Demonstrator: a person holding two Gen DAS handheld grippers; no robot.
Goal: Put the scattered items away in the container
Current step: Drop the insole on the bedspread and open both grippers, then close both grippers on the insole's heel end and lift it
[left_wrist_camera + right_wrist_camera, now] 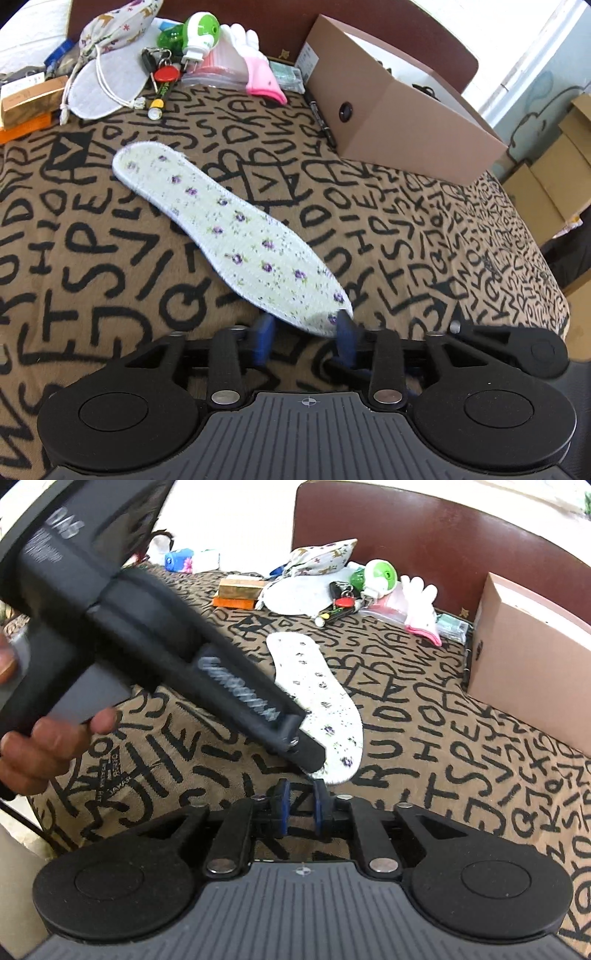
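A floral insole [229, 229] lies flat on the letter-printed cloth [92, 236] covering the worktop, its near end reaching in between the blue pads of the left claw [301, 332], whose jaws stand apart and do not press on it. From the right wrist view the left claw's black body slants down across the frame from upper left, a hand [40, 742] wrapped around its handle, its tip low over that near end of the insole. The right claw [301, 805] hangs just short of the same end, jaws partly open with nothing between them, only cloth showing in the gap. Both claws point down at a slant toward the cloth. Along the far edge sits the clutter: a patterned drawstring pouch [114, 29], a second white insole [107, 81], keys with a red tag [162, 70], a green-and-white plug-in device [195, 33], and a white and pink glove [255, 66]. To the right stands the brown cardboard box [399, 110], open at the top, well apart from the floral insole.
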